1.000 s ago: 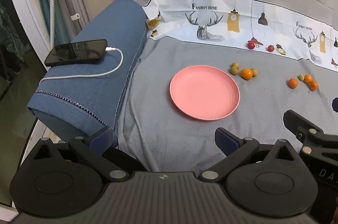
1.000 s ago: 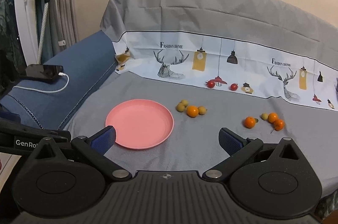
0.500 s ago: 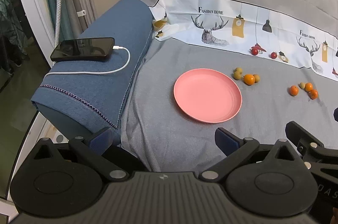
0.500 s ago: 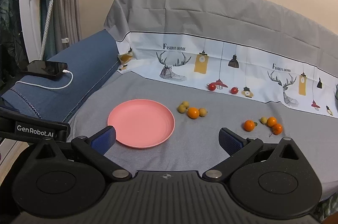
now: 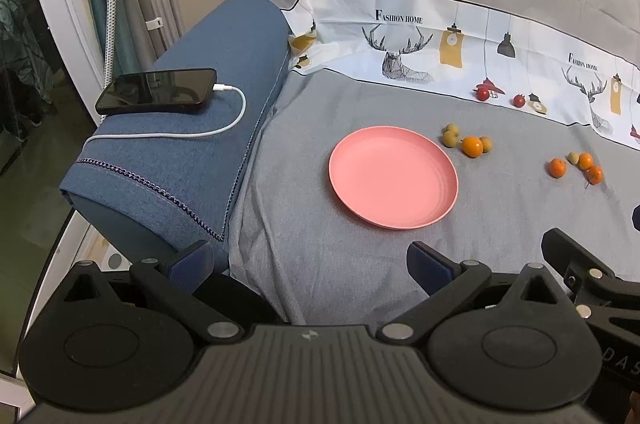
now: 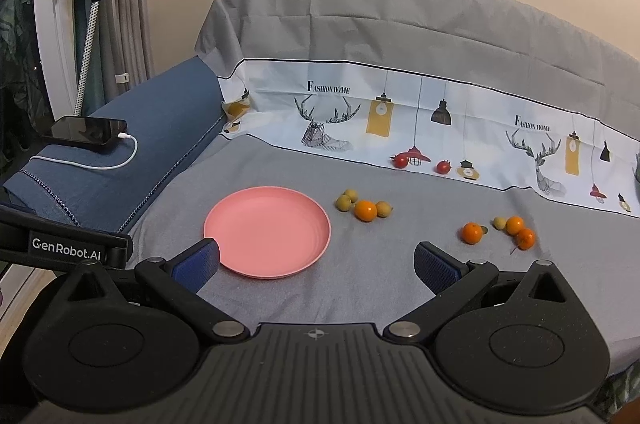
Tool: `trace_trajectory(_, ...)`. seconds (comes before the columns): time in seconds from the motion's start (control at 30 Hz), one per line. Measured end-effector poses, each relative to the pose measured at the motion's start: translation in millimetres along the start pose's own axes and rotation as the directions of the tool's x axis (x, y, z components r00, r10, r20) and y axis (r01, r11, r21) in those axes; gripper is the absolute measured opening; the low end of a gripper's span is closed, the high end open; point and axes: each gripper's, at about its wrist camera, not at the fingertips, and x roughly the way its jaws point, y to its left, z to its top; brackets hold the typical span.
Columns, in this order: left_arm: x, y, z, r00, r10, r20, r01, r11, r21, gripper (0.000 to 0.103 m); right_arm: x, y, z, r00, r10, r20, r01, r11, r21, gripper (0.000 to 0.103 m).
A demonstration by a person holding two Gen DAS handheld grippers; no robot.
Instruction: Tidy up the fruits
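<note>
A pink plate (image 6: 267, 236) (image 5: 393, 177) lies bare on the grey cloth. Right of it sit an orange (image 6: 365, 210) (image 5: 472, 146) and three small yellow-green fruits (image 6: 344, 202). Further right lies a second group of three oranges (image 6: 472, 233) (image 5: 557, 167) with one small green fruit. Two red cherry tomatoes (image 6: 400, 161) (image 5: 483, 94) rest at the printed border. My right gripper (image 6: 316, 264) hangs open and empty before the plate's near edge. My left gripper (image 5: 310, 266) is also open and empty, low over the cloth's front left, well short of the plate.
A blue sofa arm (image 5: 192, 128) at the left carries a black phone (image 5: 158, 97) (image 6: 86, 130) on a white charging cable. Curtains and a white frame stand behind it. The other gripper's black body (image 5: 580, 272) shows at the right edge of the left wrist view.
Both grippers have drawn back and risen a little, so the plate and fruit look smaller and lower. Nothing on the cloth has moved; both stay open.
</note>
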Motion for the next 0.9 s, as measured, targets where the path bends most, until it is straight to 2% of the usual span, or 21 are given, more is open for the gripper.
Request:
trace_trajectory(0.47,5,-2,-3,1.000,0.014,-0.022,-0.013,1.000,0.011,0.103,8,-2,-3,1.000,0.012,-0.021,-0.012,1.000,0.022,0.102)
trace_trajectory(0.9,23,-16,1,0.996,0.022,-0.091,-0.018,0.999,0.037,0.103,21,-19,-11,0.999,0.024,-0.033,-0.020,0.995,0.098,0.102)
